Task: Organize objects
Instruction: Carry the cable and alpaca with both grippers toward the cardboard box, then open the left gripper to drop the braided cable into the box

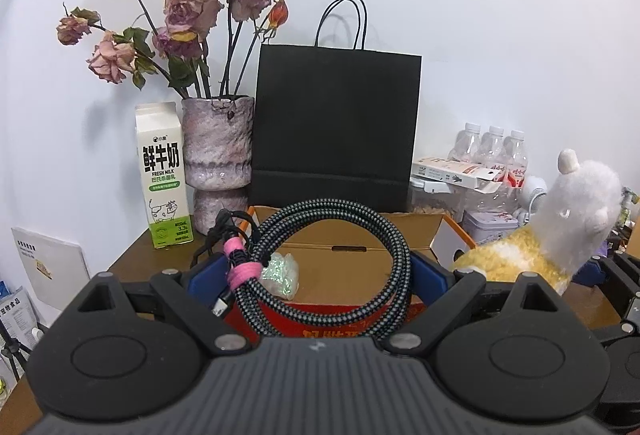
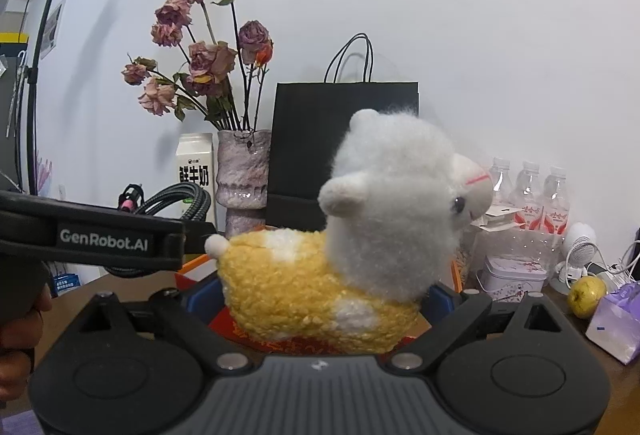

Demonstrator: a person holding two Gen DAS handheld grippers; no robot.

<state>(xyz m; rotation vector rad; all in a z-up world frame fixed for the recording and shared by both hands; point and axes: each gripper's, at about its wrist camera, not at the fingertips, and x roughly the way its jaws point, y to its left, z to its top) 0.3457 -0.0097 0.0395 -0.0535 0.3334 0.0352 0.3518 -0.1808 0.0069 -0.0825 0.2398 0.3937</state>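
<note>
Coiled braided cable (image 1: 332,259), black-and-grey with a pink tie (image 1: 240,267) — clamped between the blue pads of the left tool (image 1: 320,275), held above an open cardboard box (image 1: 348,255). Plush alpaca (image 2: 344,243), yellow body and white head — gripped by the right tool (image 2: 320,299) over the same box, just beside the left tool. Small iridescent wrapped item (image 1: 282,271) lies inside the box. Behind, on the tabletop (image 1: 132,255): 1 black paper bag (image 1: 336,123), 1 vase of dried roses (image 1: 218,147), 1 milk carton (image 1: 162,175), 3 water bottles (image 1: 492,147), 1 tin (image 2: 514,273). Farther right: 1 yellow-green fruit (image 2: 586,295).
</note>
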